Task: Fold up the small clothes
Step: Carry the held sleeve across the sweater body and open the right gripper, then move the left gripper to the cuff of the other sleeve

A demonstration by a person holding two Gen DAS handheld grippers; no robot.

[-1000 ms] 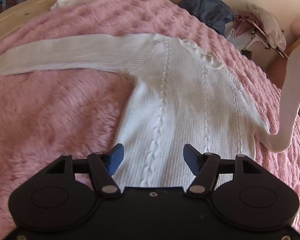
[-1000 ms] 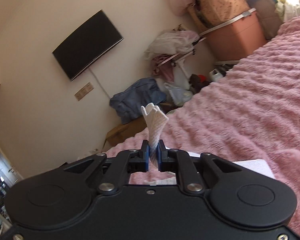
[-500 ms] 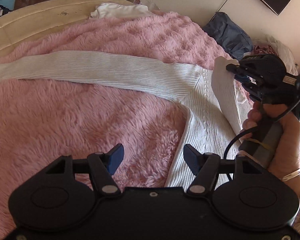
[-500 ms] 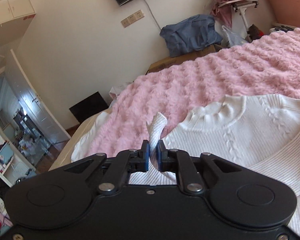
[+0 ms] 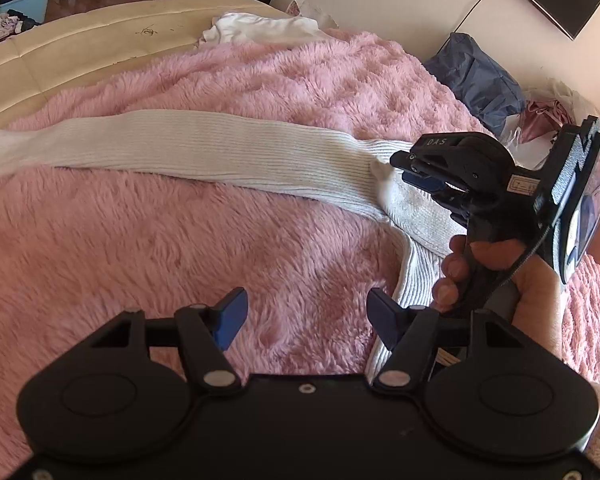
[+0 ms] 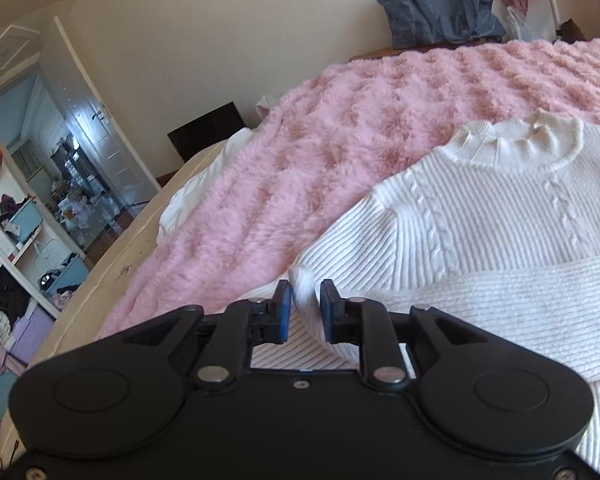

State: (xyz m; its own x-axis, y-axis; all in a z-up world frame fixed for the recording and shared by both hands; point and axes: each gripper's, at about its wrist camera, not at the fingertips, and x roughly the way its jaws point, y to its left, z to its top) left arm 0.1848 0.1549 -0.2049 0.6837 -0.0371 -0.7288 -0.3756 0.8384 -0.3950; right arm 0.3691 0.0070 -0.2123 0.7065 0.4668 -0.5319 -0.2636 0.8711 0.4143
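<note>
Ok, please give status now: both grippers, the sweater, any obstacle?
Left gripper open, empty. Right gripper jaws just opening, cuff between them. Sweater flat, right sleeve across chest, left sleeve out. No obstacle seen.

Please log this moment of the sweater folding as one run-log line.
step: right sleeve folded across white sweater | right gripper: jaws just opening, cuff between them | left gripper: open, empty | left sleeve: flat on pink blanket

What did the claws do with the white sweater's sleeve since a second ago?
The right claw carried the sleeve from up in the air down across the white sweater, folding it over the body. Its jaws have just been opening, with the cuff between them. The left claw stayed open and empty. The other sleeve stayed stretched out on the pink blanket.
</note>
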